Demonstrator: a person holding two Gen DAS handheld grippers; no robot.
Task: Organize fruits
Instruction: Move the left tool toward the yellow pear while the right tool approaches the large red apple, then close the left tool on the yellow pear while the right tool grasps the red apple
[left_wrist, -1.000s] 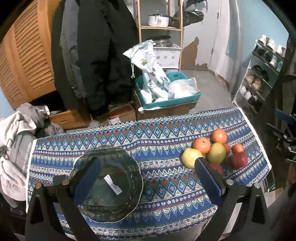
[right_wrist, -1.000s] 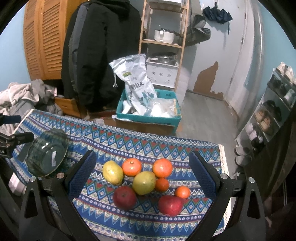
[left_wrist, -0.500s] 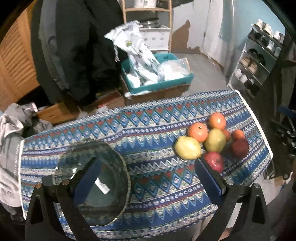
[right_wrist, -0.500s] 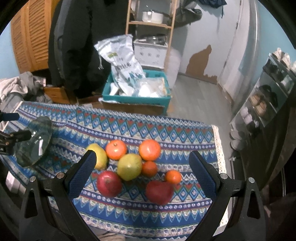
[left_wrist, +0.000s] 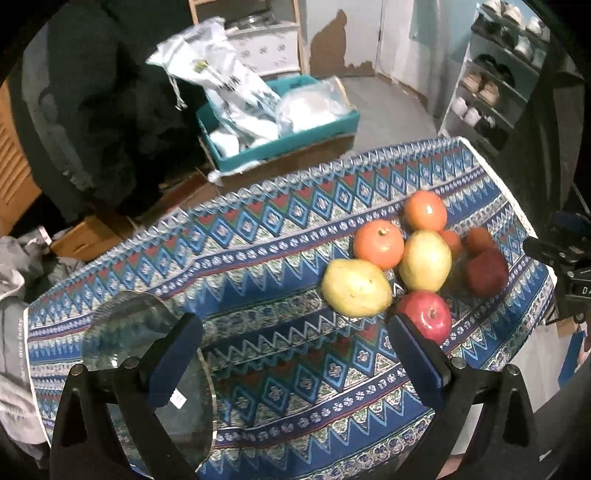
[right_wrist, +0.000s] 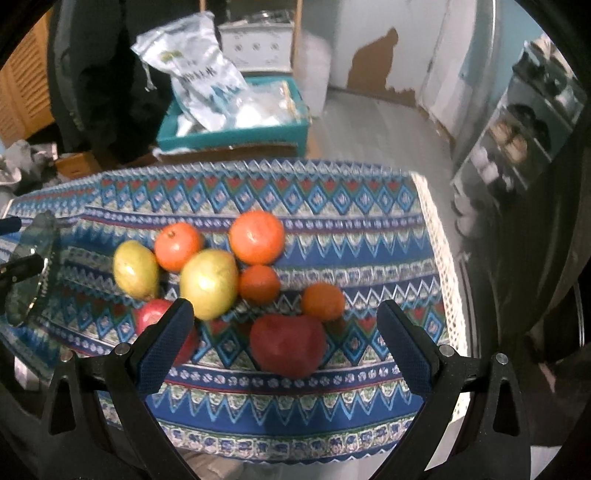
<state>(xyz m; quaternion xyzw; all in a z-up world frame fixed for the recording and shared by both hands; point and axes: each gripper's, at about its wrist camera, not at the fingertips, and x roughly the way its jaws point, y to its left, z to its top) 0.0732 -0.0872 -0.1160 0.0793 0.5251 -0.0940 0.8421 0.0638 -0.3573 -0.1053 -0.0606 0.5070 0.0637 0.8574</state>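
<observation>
Several fruits lie clustered on the patterned tablecloth (left_wrist: 280, 236): two yellow-green pears (left_wrist: 355, 288) (right_wrist: 208, 282), oranges (right_wrist: 256, 237), small tangerines (right_wrist: 323, 301) and two red apples (right_wrist: 288, 345) (left_wrist: 424, 320). A clear glass bowl (left_wrist: 125, 328) sits at the left end of the cloth, under my left gripper's left finger. My left gripper (left_wrist: 295, 356) hovers open over the cloth between bowl and fruit. My right gripper (right_wrist: 284, 347) is open, low over the fruit, with the dark red apple between its fingers and not touched.
Beyond the table's far edge stands a teal crate (right_wrist: 232, 134) with plastic bags on a cardboard box. Dark coats (left_wrist: 103, 110) hang at the back left, a shoe rack (left_wrist: 491, 85) at the right. Grey clothes (left_wrist: 14, 266) are piled off the left end.
Both grippers have come lower and closer to the table. The left view swung right toward the fruit; the right gripper has dropped over the dark red apple.
</observation>
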